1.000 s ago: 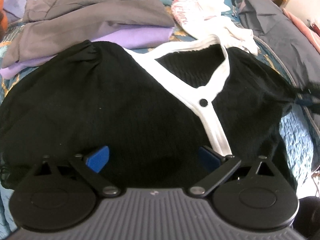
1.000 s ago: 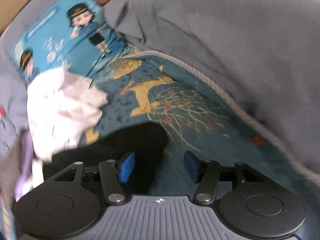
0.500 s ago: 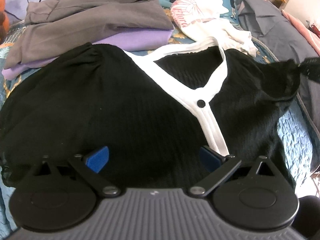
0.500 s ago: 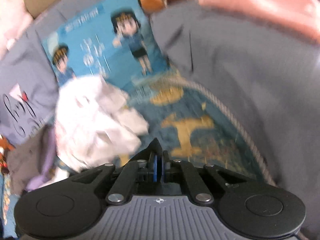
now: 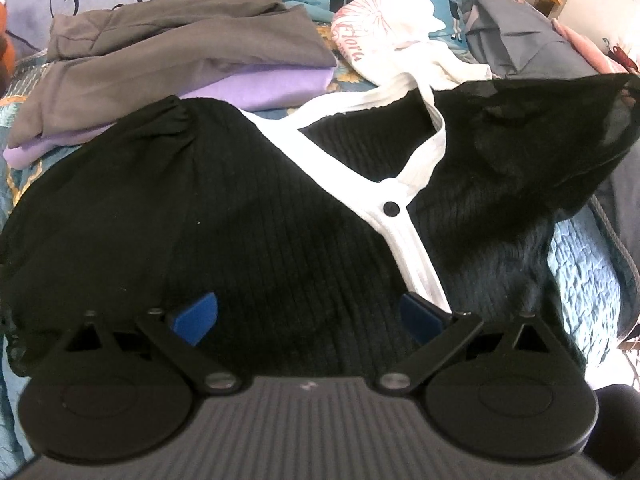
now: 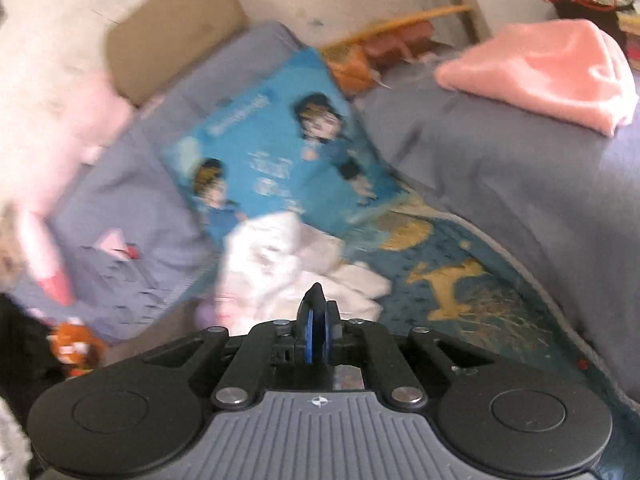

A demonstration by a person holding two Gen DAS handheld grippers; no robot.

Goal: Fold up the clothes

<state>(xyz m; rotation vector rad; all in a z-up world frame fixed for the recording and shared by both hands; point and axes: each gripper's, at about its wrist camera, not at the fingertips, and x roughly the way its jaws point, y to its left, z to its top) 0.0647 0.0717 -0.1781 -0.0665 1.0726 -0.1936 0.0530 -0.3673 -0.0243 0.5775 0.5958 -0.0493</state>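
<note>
Right tool (image 6: 316,330) clenched, pads pinching black fabric, probably sleeve tip of black cardigan (image 5: 248,216); view blurred. Left tool (image 5: 310,314) released, spread above cardigan, which lies flat on bed (image 5: 580,272) directly beneath, right sleeve lifted.

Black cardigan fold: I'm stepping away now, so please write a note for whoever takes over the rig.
Left gripper: jaws open over the black cardigan's hem, gripping nothing.
Right gripper: jaws shut on the cardigan's sheer sleeve, raised off the bedspread.
Done: grey and purple clothes lie stacked behind.
Left: fold the sleeve across, fold the body, then the white top.
</note>
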